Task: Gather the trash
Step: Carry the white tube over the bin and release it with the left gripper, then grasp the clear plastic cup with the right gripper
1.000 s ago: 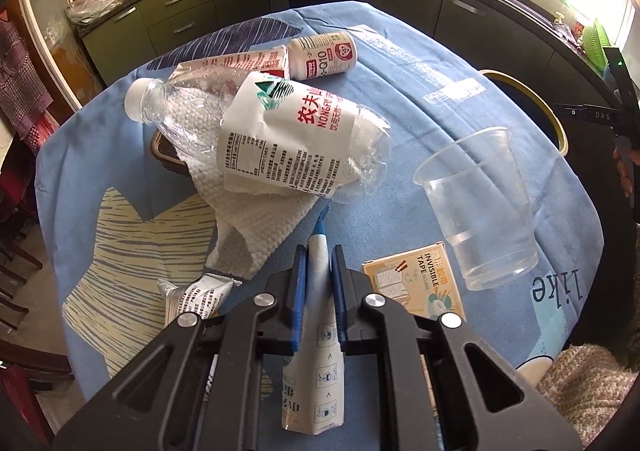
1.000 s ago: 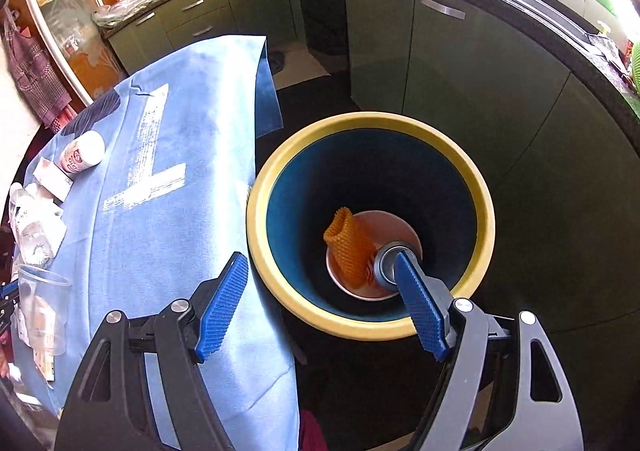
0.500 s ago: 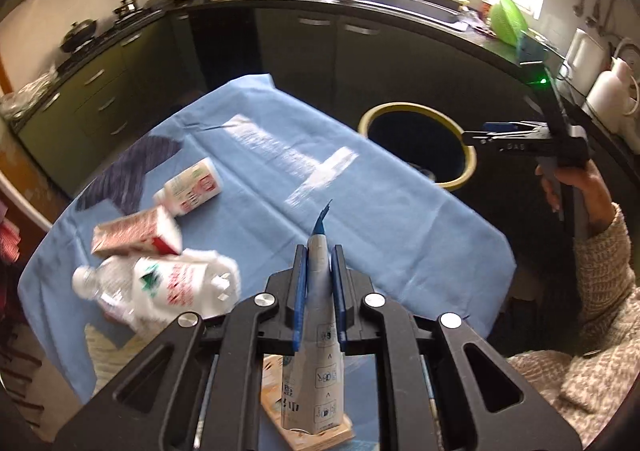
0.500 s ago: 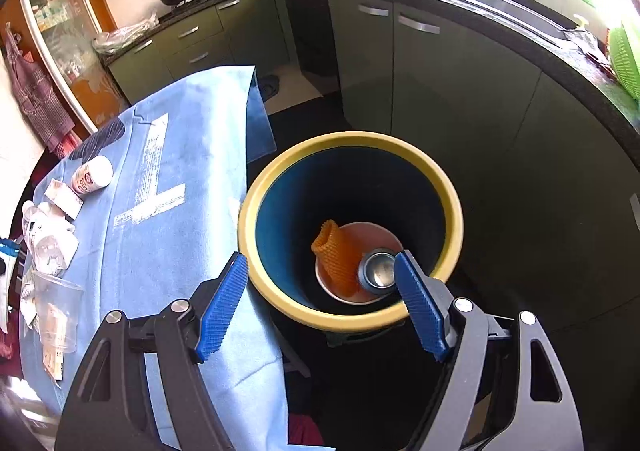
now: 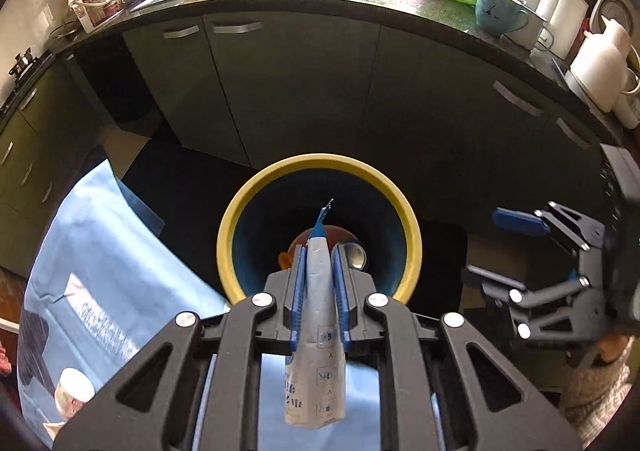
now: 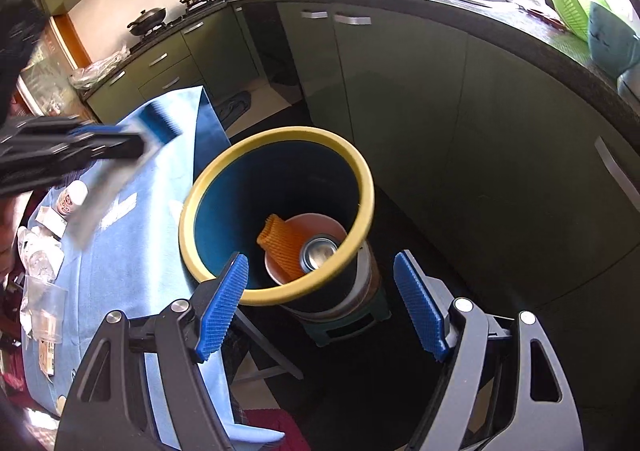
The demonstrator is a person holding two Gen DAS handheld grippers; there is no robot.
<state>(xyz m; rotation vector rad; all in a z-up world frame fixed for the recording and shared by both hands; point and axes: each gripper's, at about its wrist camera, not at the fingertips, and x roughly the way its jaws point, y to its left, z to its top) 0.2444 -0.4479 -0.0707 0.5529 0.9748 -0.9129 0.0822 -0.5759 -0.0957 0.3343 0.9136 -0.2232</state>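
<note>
Little is legible. The grey-white sachet (image 5: 318, 351) between the left gripper's (image 5: 318, 251) opening jaws bears small boxed marks, arrow-like carets and blue characters, too blurred to read. The small white bottle's (image 6: 71, 198) red label is likewise unreadable.

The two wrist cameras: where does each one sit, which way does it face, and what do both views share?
Left wrist: sits on the left gripper, faces down into the yellow-rimmed bin; jaws opening around a grey packet; right gripper and a sleeve show.
Right wrist: sits on the open right gripper, faces down at the bin from beside the blue tablecloth; left gripper shows blurred.
Shared: bin, orange net, can, sink counter.
</note>
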